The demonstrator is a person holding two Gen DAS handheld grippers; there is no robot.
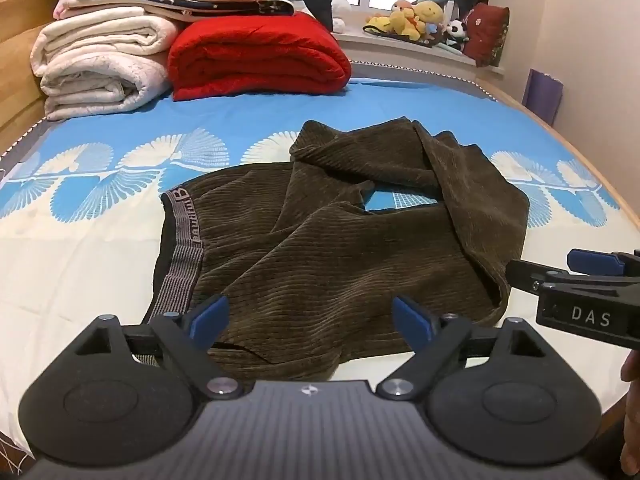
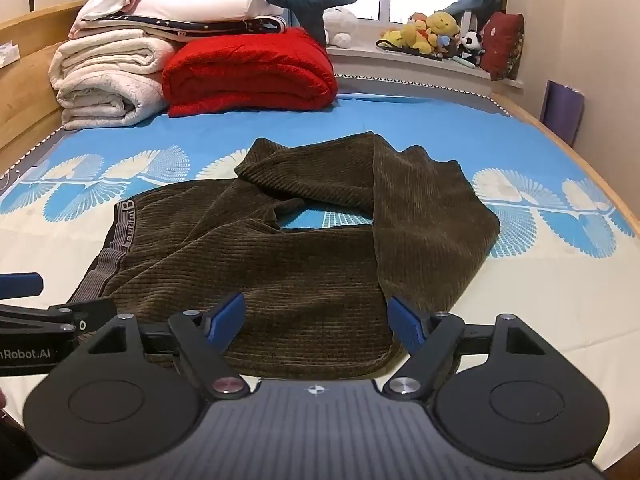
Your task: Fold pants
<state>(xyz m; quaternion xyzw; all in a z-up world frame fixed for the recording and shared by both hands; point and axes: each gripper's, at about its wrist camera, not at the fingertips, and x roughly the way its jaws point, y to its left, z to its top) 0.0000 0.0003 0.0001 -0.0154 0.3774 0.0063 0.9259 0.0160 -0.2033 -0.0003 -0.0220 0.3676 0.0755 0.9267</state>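
Note:
Dark olive corduroy pants [image 1: 328, 240] [image 2: 304, 264] lie crumpled on the bed, grey lettered waistband [image 1: 186, 236] [image 2: 116, 236] to the left, legs bent back to the right with a patch of sheet showing between them. My left gripper [image 1: 310, 320] hovers open over the near edge of the pants close to the waistband. My right gripper [image 2: 318, 322] stands open above the near leg; nothing is pinched in either. The right gripper [image 1: 576, 276] also shows at the right edge of the left wrist view, the left gripper [image 2: 36, 300] at the left edge of the right wrist view.
The bed sheet [image 1: 100, 260] is cream in front and blue with white fan prints behind. Folded white blankets [image 1: 100, 64] and a red quilt [image 1: 256, 56] are stacked at the back left. Plush toys [image 1: 420, 20] line the window sill. A wooden bed frame [image 2: 560, 140] runs along the right.

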